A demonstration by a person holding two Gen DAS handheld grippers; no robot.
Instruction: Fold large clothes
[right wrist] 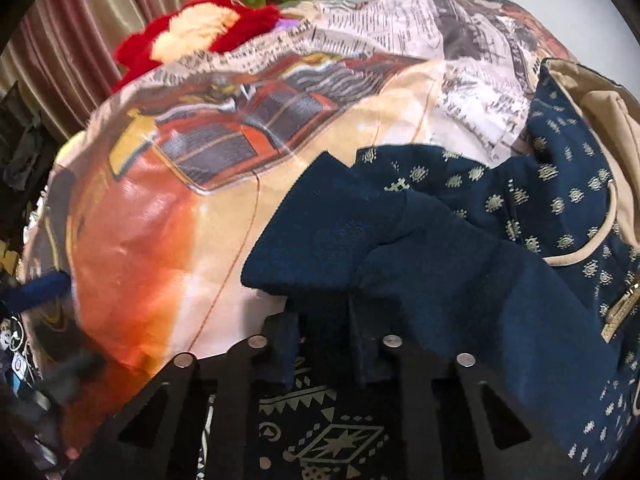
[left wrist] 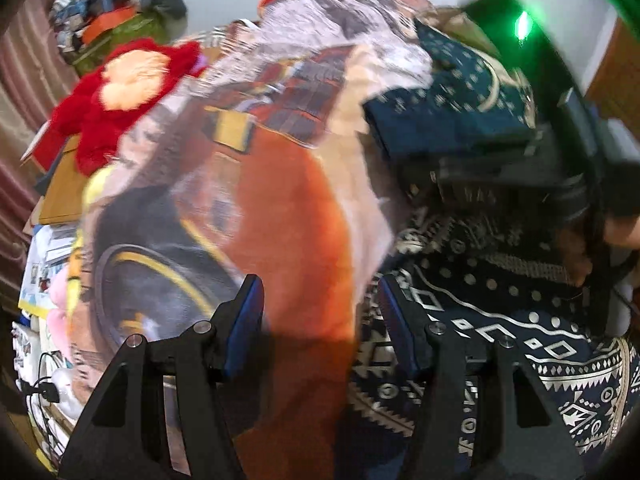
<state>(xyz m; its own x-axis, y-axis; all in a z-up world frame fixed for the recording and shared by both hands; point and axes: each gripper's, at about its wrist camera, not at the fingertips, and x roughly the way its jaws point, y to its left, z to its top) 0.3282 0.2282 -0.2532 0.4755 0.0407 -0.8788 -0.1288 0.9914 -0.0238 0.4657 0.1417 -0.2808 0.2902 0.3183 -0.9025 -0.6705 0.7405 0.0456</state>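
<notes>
Fabric fills both views: a dark blue garment [right wrist: 460, 248] with small gold motifs and beige trim lies rumpled on a bed covered by a sheet [right wrist: 168, 208] printed with an orange car and newsprint. Nearest us sits another dark cloth [left wrist: 520, 344] with a white geometric pattern.

Our right gripper [right wrist: 324, 344] is closed down on a plain blue flap of the garment, which is bunched between the fingers and drapes over their tips. Our left gripper [left wrist: 320, 320] stands wide, with nothing between its blue pads [left wrist: 248, 320]; it hovers over the border where the sheet meets the patterned cloth. The left view is blurred, so we cannot tell how close it is to the surface.

We judge the fold has barely begun, since the garment is still heaped rather than flat. To do this step well, we should bring the left gripper to a matching edge or corner of the same garment, taking only one layer and none of the sheet beneath. Then we lift both ends together and level, pull the cloth gently taut, and lay it flat before folding. The red plush toy [right wrist: 200, 32] at the far side is well apart and should not interfere.
</notes>
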